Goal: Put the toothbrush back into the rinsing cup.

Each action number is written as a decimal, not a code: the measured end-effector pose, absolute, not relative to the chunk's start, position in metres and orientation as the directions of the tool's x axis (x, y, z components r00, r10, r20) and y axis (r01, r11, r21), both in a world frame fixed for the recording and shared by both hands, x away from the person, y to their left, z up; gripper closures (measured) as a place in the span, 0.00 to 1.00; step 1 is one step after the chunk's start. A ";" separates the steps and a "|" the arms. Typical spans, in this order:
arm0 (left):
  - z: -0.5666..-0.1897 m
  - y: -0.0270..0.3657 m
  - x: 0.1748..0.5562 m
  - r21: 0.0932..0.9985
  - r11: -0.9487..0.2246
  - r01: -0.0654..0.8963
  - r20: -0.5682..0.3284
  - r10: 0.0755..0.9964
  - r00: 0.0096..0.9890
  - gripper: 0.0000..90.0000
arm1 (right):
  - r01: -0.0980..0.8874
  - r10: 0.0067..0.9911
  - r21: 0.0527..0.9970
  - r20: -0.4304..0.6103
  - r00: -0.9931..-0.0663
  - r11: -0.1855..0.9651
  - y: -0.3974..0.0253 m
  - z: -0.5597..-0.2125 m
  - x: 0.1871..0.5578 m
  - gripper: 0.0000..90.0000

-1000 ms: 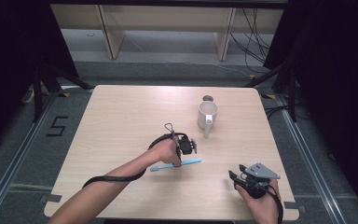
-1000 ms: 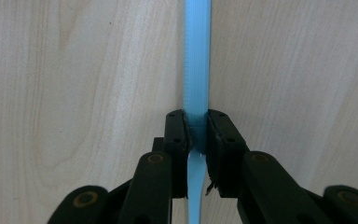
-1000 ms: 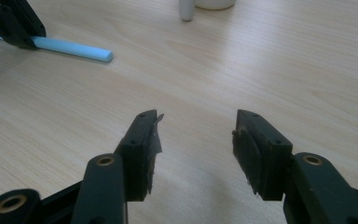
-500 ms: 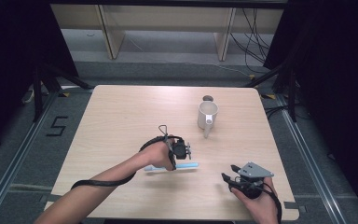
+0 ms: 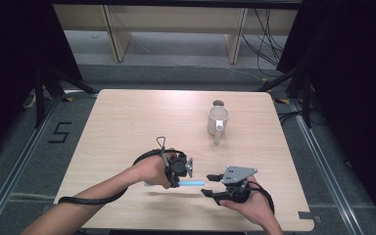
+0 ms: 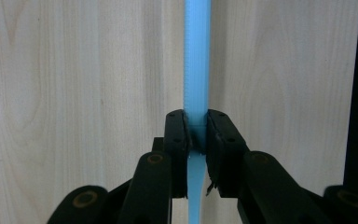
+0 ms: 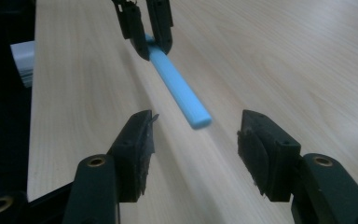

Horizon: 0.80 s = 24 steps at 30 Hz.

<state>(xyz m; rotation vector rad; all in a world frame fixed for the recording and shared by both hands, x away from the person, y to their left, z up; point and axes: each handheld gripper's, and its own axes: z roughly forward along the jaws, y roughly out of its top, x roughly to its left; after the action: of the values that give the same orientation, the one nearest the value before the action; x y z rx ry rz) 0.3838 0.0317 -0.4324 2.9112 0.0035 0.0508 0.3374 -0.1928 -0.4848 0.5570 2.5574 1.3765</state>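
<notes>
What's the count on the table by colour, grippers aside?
Blue: 1, the stick clamped in the left gripper
White: 1, the mug
Dark: 1, small round thing behind the mug
Total: 3

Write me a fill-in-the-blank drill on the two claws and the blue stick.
1. The left claw is shut on the ____ stick.
2. The right claw has its jaws ____, with the stick's free end between them but touching neither.
3. The white mug stands on the ____, far from both claws.

Missing words: blue; open; table
</notes>
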 end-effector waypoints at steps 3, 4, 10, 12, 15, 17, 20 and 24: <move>-0.431 0.031 0.382 0.230 -0.973 -0.007 0.040 0.002 0.999 0.87 | 0.240 0.395 0.833 0.028 -0.918 0.499 -0.189 -0.486 0.340 0.51; -0.431 0.031 0.382 0.230 -0.973 -0.006 0.038 0.003 0.999 0.87 | 0.227 0.372 0.835 0.029 -0.928 0.502 -0.185 -0.487 0.342 0.52; -0.431 0.030 0.379 0.231 -0.973 -0.018 0.035 -0.010 0.999 0.87 | 0.221 0.346 0.824 0.032 -0.938 0.522 -0.179 -0.491 0.346 0.58; -0.431 0.029 0.378 0.236 -0.972 -0.016 0.033 -0.008 0.999 0.87 | 0.221 0.330 0.822 0.043 -0.943 0.525 -0.178 -0.492 0.348 0.60; -0.432 0.029 0.378 0.239 -0.971 -0.017 0.027 -0.011 1.000 0.87 | 0.223 0.323 0.823 0.051 -0.945 0.523 -0.176 -0.492 0.349 0.62; -0.432 0.029 0.379 0.235 -0.972 -0.021 0.029 -0.014 0.999 0.87 | 0.215 0.314 0.822 0.046 -0.948 0.527 -0.175 -0.493 0.350 0.65; -0.432 0.029 0.379 0.233 -0.972 -0.026 0.027 -0.020 0.999 0.87 | 0.202 0.298 0.826 0.043 -0.953 0.526 -0.174 -0.494 0.352 0.68; -0.432 0.029 0.378 0.233 -0.972 -0.031 0.027 -0.026 0.999 0.87 | 0.194 0.288 0.826 0.040 -0.957 0.529 -0.174 -0.494 0.353 0.70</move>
<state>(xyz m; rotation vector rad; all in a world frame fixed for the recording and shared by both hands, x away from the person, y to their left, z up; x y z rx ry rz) 0.3781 0.0289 -0.4318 2.9053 -0.0420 0.0351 0.3529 -0.1739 -0.4939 0.4205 2.6576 1.4158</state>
